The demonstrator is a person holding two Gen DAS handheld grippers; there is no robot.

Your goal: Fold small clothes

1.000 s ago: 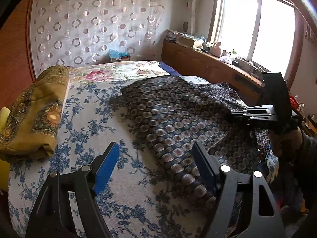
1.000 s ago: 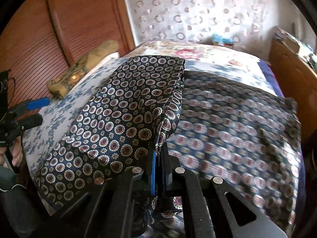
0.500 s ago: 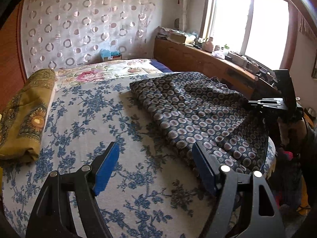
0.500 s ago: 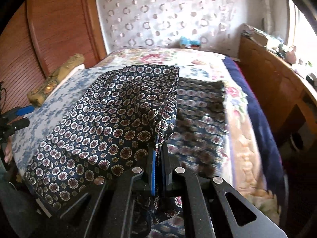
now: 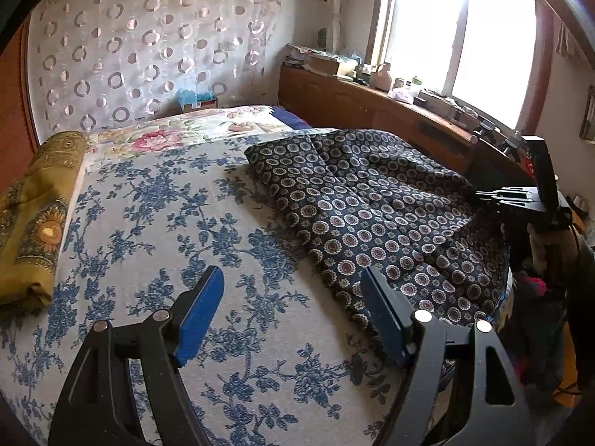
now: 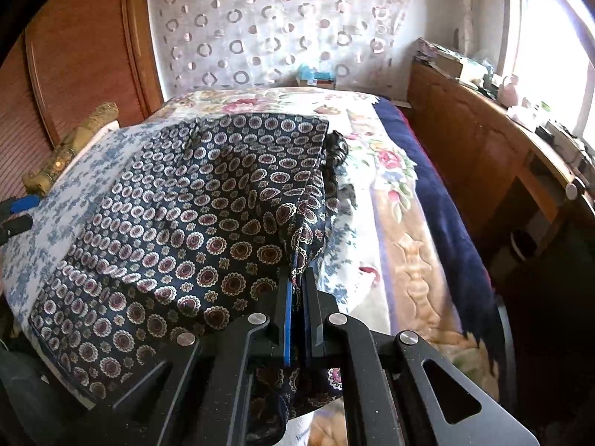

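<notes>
A dark blue garment with round medallion print (image 5: 368,208) lies folded over on the right side of the bed. My right gripper (image 6: 296,290) is shut on the garment (image 6: 208,223) at its near right edge, the cloth pinched between the blue pads and draping leftwards from them. In the left wrist view that right gripper (image 5: 483,196) shows at the garment's far right edge, held by a hand. My left gripper (image 5: 292,290) hovers open over the blue-flowered sheet (image 5: 167,230), its right finger (image 5: 383,312) near the garment's lower hem, with nothing between the pads.
A folded mustard-yellow cloth (image 5: 37,208) lies along the bed's left edge. A floral blanket with a blue border (image 6: 420,200) hangs off the right side. A wooden cabinet (image 5: 372,111) with clutter runs under the window. A wooden wardrobe (image 6: 81,55) stands at left.
My right gripper has carried the held edge of the garment across, so the cloth now lies doubled over and narrower. The left gripper has drifted sideways over the sheet, still open.
</notes>
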